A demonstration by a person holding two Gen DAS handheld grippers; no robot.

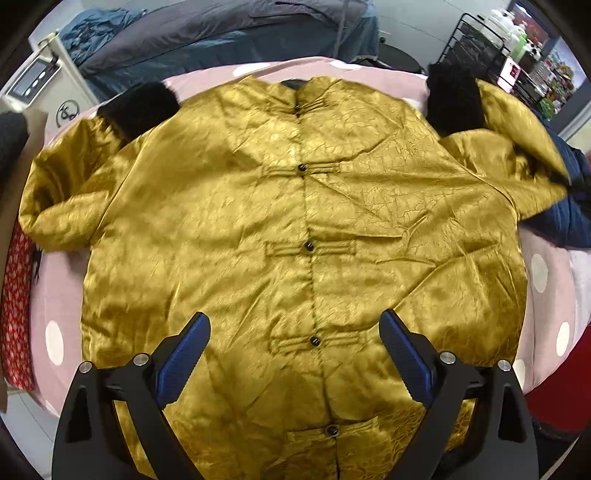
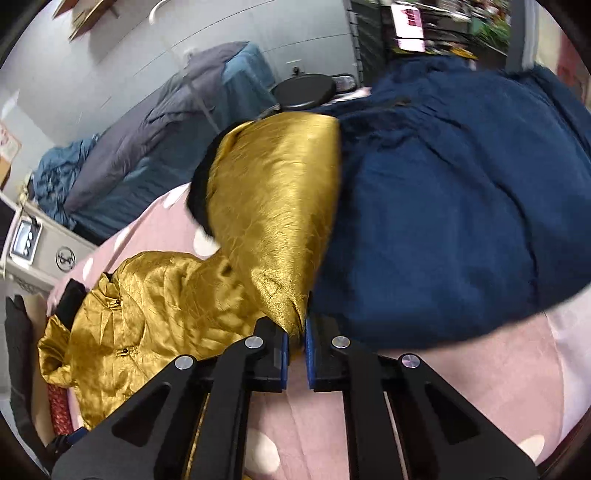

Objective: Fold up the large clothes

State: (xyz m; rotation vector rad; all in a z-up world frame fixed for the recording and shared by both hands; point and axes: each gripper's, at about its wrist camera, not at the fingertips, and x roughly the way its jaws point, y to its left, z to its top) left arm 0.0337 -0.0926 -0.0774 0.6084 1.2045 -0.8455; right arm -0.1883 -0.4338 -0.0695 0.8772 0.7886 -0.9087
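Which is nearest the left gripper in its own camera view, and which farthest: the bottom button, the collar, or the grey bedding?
From the left gripper:
1. Bottom button on the gold jacket, low, between the fingers.
2. Collar, at the jacket's far end.
3. Grey bedding, beyond the table.

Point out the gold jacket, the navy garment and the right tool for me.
gold jacket (image 1: 236, 206): left wrist view, on its front panel beside the button line.
navy garment (image 2: 443, 206): right wrist view, middle of the blue fabric.
right tool (image 2: 295, 338): right wrist view, between its fingertips, pinching the jacket's sleeve.
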